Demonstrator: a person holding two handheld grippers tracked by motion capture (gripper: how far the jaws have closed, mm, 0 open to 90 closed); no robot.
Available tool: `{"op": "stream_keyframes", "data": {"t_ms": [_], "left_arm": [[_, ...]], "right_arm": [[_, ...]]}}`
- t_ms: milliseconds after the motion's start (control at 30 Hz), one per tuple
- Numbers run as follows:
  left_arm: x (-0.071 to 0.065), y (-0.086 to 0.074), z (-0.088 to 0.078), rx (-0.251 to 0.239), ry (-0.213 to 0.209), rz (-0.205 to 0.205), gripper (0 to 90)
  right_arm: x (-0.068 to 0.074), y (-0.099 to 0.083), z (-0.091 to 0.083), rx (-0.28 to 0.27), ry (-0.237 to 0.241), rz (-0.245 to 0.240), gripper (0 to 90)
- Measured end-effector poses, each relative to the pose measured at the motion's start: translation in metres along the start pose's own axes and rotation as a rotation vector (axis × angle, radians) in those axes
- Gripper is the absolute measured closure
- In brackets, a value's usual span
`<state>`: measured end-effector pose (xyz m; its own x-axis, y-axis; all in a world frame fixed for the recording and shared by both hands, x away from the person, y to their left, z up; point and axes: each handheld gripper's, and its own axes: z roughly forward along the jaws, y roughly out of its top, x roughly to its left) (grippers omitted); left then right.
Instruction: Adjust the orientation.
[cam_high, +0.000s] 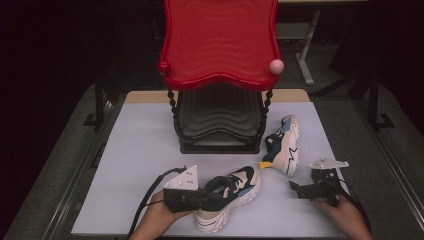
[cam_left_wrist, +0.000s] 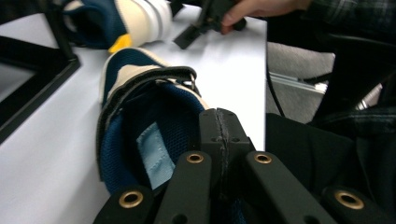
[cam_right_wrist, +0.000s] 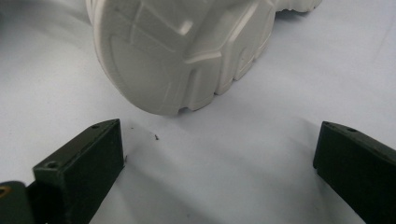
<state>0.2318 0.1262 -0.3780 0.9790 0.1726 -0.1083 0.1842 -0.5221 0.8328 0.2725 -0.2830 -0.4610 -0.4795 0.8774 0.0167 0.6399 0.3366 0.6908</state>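
A navy, cream and white sneaker stands upright on the white table near the front edge. My left gripper reaches into its opening from the left and is shut on the collar rim; in the left gripper view the jaws press together over the blue lining. A second matching sneaker lies on its side farther right. My right gripper rests low on the table, open, just short of it. Its jaws stand wide apart, with that sneaker's white sole ahead.
A two-tier rack with a red wavy top shelf and a black lower shelf stands at the table's back centre, close behind both sneakers. The left part of the table is bare. A person's hand holds the right gripper.
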Motion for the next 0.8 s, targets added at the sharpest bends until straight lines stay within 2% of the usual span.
{"op": "stream_keyframes", "data": {"t_ms": [133,233,400,433,533,633,800], "left_arm": [[-0.006,0.001,0.01,0.048,-0.005,0.027,89.9],[-0.005,0.002,0.01,0.047,-0.007,0.027,90.0],[0.002,0.006,0.001,0.022,0.021,0.022,89.8],[0.006,0.008,-0.002,0.014,0.038,0.017,89.8],[0.014,0.009,-0.004,0.028,0.067,0.009,79.7],[0.022,0.007,0.001,0.039,0.085,-0.006,70.8],[0.029,0.005,0.012,0.069,0.092,-0.012,64.6]], "right_arm": [[0.0,0.0,0.0,0.0,0.0,0.0,1.1],[0.0,0.0,0.0,0.0,0.0,0.0,1.1],[0.0,0.0,0.0,0.0,0.0,0.001,1.1],[0.0,0.0,0.0,0.0,0.001,0.001,1.1],[0.0,0.0,0.0,0.0,0.0,0.001,1.1],[0.0,0.0,0.0,0.0,0.001,0.001,1.1],[0.0,0.0,0.0,0.0,0.001,0.002,1.1]]}}
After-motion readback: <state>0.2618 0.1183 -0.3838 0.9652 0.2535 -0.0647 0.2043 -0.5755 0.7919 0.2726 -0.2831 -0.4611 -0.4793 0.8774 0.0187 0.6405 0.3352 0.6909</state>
